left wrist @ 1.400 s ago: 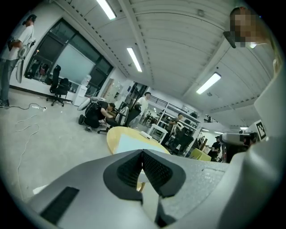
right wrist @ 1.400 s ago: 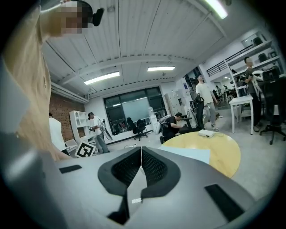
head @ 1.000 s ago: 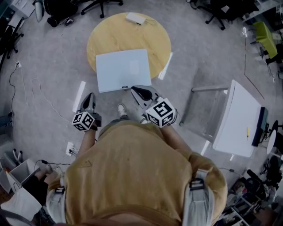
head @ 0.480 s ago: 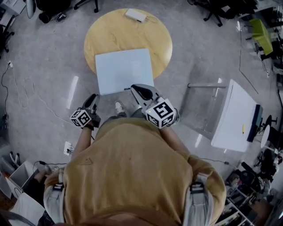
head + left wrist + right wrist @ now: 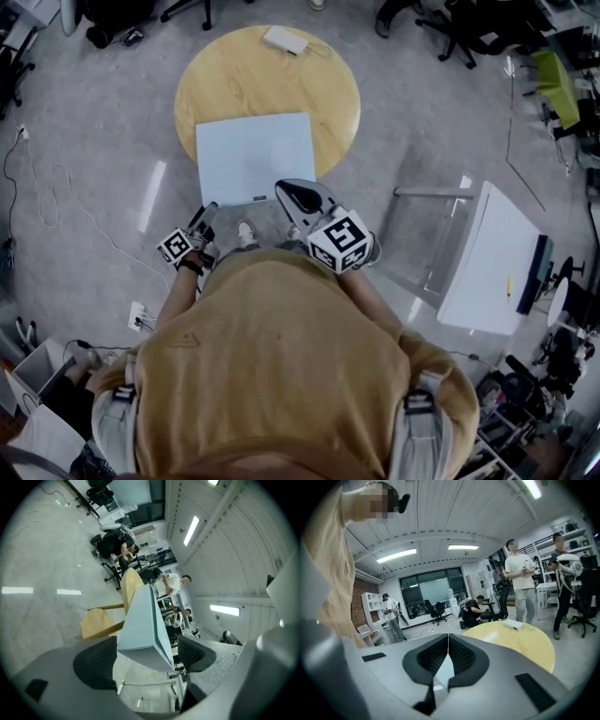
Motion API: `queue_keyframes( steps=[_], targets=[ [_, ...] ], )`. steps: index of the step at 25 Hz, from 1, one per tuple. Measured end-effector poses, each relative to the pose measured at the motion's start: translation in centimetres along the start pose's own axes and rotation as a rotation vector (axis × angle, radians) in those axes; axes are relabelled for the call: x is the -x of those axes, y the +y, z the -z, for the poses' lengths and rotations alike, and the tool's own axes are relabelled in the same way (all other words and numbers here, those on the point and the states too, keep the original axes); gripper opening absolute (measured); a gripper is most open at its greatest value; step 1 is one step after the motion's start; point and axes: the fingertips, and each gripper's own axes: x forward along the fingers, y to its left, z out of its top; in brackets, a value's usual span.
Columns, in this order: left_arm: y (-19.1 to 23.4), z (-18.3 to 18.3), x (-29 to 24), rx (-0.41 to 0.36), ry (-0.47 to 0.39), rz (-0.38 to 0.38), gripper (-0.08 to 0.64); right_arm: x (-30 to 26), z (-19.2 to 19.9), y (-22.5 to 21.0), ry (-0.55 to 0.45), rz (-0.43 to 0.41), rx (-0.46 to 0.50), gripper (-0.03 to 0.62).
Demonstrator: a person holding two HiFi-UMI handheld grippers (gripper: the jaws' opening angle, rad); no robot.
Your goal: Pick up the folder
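A pale blue folder (image 5: 253, 155) lies flat on the round wooden table (image 5: 309, 75) and overhangs its near edge. My left gripper (image 5: 204, 217) is rolled on its side at the folder's near left corner. In the left gripper view that folder corner (image 5: 145, 630) sits between the jaws of the left gripper (image 5: 145, 660). The jaws are opening and the pads (image 5: 96, 660) stand clear of it. My right gripper (image 5: 286, 190) is shut at the folder's near right edge. In the right gripper view a sliver of the folder (image 5: 442, 670) shows below the closed right gripper (image 5: 448, 656); contact cannot be told.
A small white box (image 5: 285, 39) with a cable rests on the table's far side. A white desk (image 5: 487, 262) stands to the right, and office chairs ring the far floor. Cables trail at the left. Several people stand beyond the table (image 5: 520, 641).
My left gripper has sunk, rolled onto its side, closed in on the folder's near left corner and opened. The right gripper stays shut at the folder's near right edge.
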Motion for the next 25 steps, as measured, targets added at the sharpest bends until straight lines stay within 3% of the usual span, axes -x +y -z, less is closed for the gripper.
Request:
queue_keyframes(
  steps=[3, 5, 9, 18, 20, 25],
  targets=[
    [-1.1, -0.4, -2.0, 0.118, -0.085, 0.110, 0.397, 0.8, 0.2, -0.7, 0.016, 0.007, 0.007, 0.000],
    [-0.4, -0.8, -2.5, 0.115, -0.099, 0.100, 0.397, 1.2, 0.3, -1.1, 0.028, 0.014, 0.008, 0.000],
    [2.7, -0.3, -2.8, 0.089, -0.062, -0.029, 0.418, 1.7, 0.4, -1.9, 0.039, 0.033, 0.002, 0.000],
    [0.8, -1.4, -6.6, 0.170, -0.088, 0.126, 0.419, 2.5, 1.7, -2.9, 0.066, 0.073, -0.021, 0.000],
    [0.1, -1.7, -7.0, 0.154, -0.081, 0.149, 0.359, 2.7, 1.8, -2.9, 0.069, 0.077, -0.021, 0.000],
    [-1.5, -2.3, -6.8, 0.169, -0.087, 0.171, 0.312, 2.7, 1.6, -3.1, 0.055, 0.075, -0.016, 0.000]
  ],
)
